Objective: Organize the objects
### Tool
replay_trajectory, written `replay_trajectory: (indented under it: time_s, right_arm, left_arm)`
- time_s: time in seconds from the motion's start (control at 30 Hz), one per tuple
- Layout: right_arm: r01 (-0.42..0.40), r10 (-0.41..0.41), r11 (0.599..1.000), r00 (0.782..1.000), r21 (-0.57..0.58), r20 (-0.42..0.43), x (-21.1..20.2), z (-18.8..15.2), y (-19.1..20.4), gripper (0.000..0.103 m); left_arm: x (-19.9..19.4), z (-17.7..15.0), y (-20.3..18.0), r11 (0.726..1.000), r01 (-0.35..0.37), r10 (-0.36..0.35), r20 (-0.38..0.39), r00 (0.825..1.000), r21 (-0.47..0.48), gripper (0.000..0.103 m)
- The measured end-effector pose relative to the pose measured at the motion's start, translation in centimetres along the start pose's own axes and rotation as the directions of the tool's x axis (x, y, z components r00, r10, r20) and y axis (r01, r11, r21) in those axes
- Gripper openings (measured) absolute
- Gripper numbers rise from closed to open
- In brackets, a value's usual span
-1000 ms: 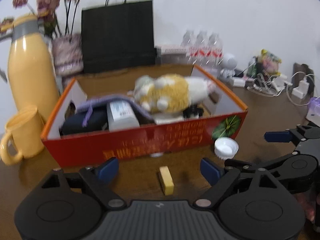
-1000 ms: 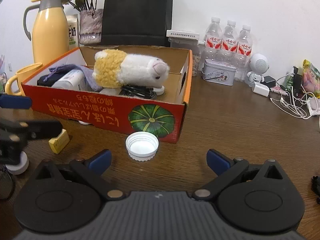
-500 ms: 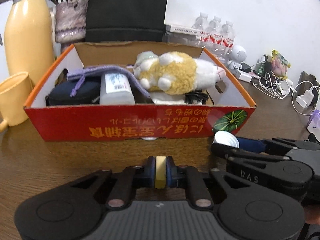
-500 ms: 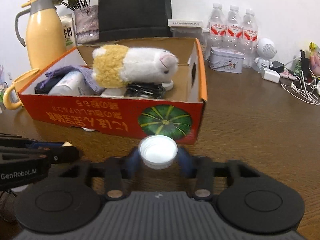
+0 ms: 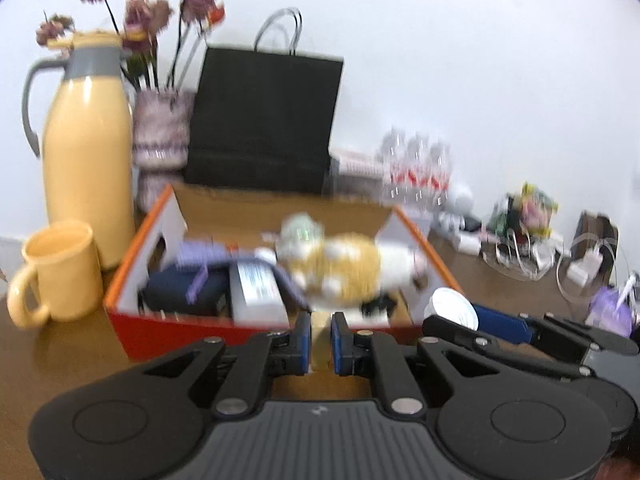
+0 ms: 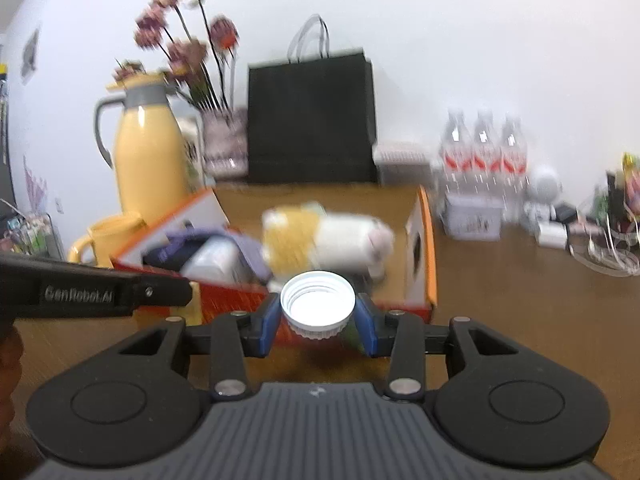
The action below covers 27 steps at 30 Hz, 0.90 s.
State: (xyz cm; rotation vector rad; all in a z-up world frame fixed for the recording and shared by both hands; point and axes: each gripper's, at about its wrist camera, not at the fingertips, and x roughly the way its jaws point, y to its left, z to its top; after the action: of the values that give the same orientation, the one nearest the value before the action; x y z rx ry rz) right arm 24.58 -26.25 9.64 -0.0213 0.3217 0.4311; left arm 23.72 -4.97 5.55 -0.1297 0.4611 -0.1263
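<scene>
"GenRobot.AI" is read in pale letters on the left gripper's arm in the right wrist view. A small yellow block [image 5: 320,338], pale and rectangular, is pinched by the nearly closed left gripper [image 5: 320,340]. A white ribbed bottle cap [image 6: 318,305] (open side up) is clamped by the half-closed right gripper [image 6: 318,318]. Both are held just before the red cardboard box [image 5: 132,280], where a blurred, probably plush, toy [image 5: 352,268] lies.

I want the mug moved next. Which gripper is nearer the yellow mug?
Left. The left gripper sits nearer the mug's side; the right gripper is further off, beyond it.
</scene>
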Motion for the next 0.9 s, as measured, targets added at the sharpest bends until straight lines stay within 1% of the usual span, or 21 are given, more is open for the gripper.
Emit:
replay_trajectory:
  time_s: [0.13, 0.23, 0.3, 0.47, 0.53, 0.63, 0.7, 0.73, 0.77, 0.8, 0.83, 0.9]
  right_arm:
    - [-0.004, 0.006, 0.999, 0.999, -0.033, 0.046, 0.7, 2.2, 0.8, 0.041]
    - [0.003, 0.001, 0.999, 0.997, -0.054, 0.078, 1.9, 3.6, 1.3, 0.041]
    - [0.014, -0.009, 0.998, 0.995, -0.056, 0.095, 3.1, 4.5, 1.6, 0.041]
    - [0.029, -0.025, 0.999, 0.994, -0.042, 0.105, 6.2, 5.7, 1.0, 0.041]
    - [0.036, -0.033, 0.999, 0.995, -0.028, 0.097, 7.3, 5.9, 0.4, 0.041]
    - [0.038, -0.037, 0.999, 0.996, -0.013, 0.082, 9.0, 6.3, -0.5, 0.041]
    - [0.038, -0.037, 0.999, 0.998, -0.022, 0.058, 10.2, 6.4, -0.9, 0.041]
    - [0.042, -0.041, 0.999, 0.998, -0.023, 0.051, 10.7, 6.3, -1.0, 0.048]
    - [0.055, -0.054, 0.998, 0.997, -0.021, 0.046, 11.1, 6.1, -1.2, 0.055]
    - [0.066, -0.065, 0.998, 0.997, -0.024, 0.040, 11.5, 5.9, -1.3, 0.071]
    - [0.075, -0.074, 0.997, 0.997, -0.028, 0.036, 11.8, 5.7, -1.3, 0.084]
    - [0.089, -0.087, 0.995, 0.996, -0.038, 0.031, 12.2, 5.5, -1.5, 0.090]
  left_arm:
    - [0.7, 2.1, 0.3, 1.000, -0.008, 0.008, 0.021, 1.000, -0.002, 0.010]
    - [1.5, 3.7, 0.6, 0.999, -0.032, 0.032, 0.076, 0.997, -0.006, 0.010]
    - [2.4, 4.7, 1.1, 0.999, -0.046, 0.048, 0.096, 0.994, -0.023, 0.010]
    - [4.8, 6.6, 2.4, 0.996, -0.078, 0.081, 0.138, 0.987, -0.032, 0.010]
    - [5.8, 7.1, 2.8, 0.997, -0.079, 0.082, 0.144, 0.986, -0.027, 0.010]
    - [7.6, 7.5, 3.0, 0.996, -0.092, 0.090, 0.145, 0.985, 0.003, 0.010]
    - [8.7, 7.7, 2.8, 0.993, -0.106, 0.099, 0.144, 0.985, 0.043, 0.018]
    - [9.2, 7.8, 2.8, 0.992, -0.112, 0.102, 0.143, 0.984, 0.060, 0.038]
    - [9.6, 7.9, 2.9, 0.990, -0.116, 0.104, 0.146, 0.984, 0.076, 0.065]
    - [9.9, 7.8, 3.0, 0.989, -0.122, 0.108, 0.155, 0.982, 0.081, 0.077]
    - [10.2, 7.8, 3.2, 0.988, -0.130, 0.115, 0.166, 0.979, 0.082, 0.093]
    - [10.5, 7.7, 3.5, 0.986, -0.144, 0.127, 0.184, 0.975, 0.084, 0.096]
